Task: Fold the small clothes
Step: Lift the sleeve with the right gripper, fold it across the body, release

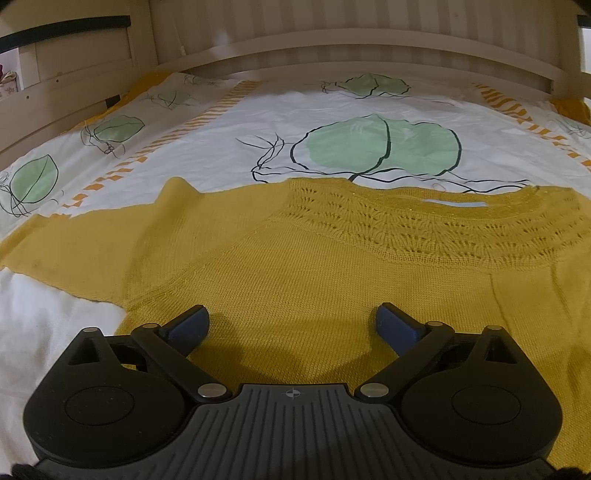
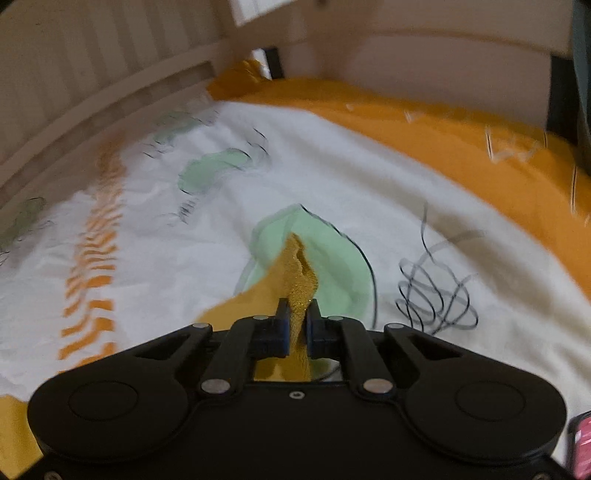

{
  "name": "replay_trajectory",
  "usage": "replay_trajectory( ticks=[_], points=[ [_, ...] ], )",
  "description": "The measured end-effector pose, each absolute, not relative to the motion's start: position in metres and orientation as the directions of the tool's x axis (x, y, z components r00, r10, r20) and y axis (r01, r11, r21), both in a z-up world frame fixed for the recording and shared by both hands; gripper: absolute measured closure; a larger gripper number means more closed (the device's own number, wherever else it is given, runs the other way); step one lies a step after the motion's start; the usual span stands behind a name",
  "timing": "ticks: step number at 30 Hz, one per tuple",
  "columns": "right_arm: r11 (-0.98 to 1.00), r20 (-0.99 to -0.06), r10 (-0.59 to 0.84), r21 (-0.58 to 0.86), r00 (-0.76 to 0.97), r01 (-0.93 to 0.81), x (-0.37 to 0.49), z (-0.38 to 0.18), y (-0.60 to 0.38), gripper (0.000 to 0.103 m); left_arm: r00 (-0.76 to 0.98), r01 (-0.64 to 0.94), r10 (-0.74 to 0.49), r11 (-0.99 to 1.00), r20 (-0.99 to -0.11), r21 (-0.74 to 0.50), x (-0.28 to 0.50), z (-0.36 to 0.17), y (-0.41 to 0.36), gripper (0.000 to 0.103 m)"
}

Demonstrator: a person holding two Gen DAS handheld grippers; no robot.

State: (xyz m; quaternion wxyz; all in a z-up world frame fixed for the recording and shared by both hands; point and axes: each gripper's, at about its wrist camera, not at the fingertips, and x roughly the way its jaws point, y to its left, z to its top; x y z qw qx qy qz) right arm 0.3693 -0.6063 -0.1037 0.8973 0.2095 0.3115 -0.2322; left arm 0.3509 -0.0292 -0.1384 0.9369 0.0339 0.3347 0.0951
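Mustard knit top spread on the bed, one edge already pinched.

Low in the left wrist view the left gripper (image 1: 291, 325) hovers over the mustard-yellow knitted sweater (image 1: 295, 266) with jaws wide apart, holding nothing; at bottom centre of the right wrist view the right gripper (image 2: 297, 321) is clamped tight on a glittery edge of it. The knit looks soft, light and stretchy, best taken at hems or shoulder seams. Beyond lies the white leaf-printed bedsheet (image 1: 258, 110), then the pale wooden slatted headboard (image 1: 332, 33).
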Motion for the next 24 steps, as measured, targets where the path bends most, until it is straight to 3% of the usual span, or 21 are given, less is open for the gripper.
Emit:
replay_trajectory(
  ticks=[8, 16, 21, 24],
  points=[
    [0.895, -0.568, -0.216, 0.21, 0.794, 0.394, 0.363, -0.009, -0.546, 0.089, 0.757, -0.156, 0.199, 0.98, -0.622, 0.125, 0.352, -0.139, -0.03, 0.003],
    [0.959, -0.497, 0.033, 0.259, 0.867, 0.112, 0.369, 0.077, -0.407, 0.089, 0.741, -0.142, 0.162, 0.986, -0.651, 0.083, 0.355, -0.134, -0.022, 0.004],
    [0.941, -0.453, 0.222, 0.33, 0.863, -0.069, 0.381, 0.086, -0.307, 0.089, 0.697, -0.043, 0.047, 0.999, -0.715, 0.023, 0.356, -0.115, -0.001, 0.019],
    [0.914, -0.447, 0.318, 0.379, 0.836, -0.145, 0.392, 0.07, -0.248, 0.089, 0.701, -0.061, 0.025, 0.998, -0.713, -0.024, 0.345, -0.103, 0.025, 0.02]
  ],
)
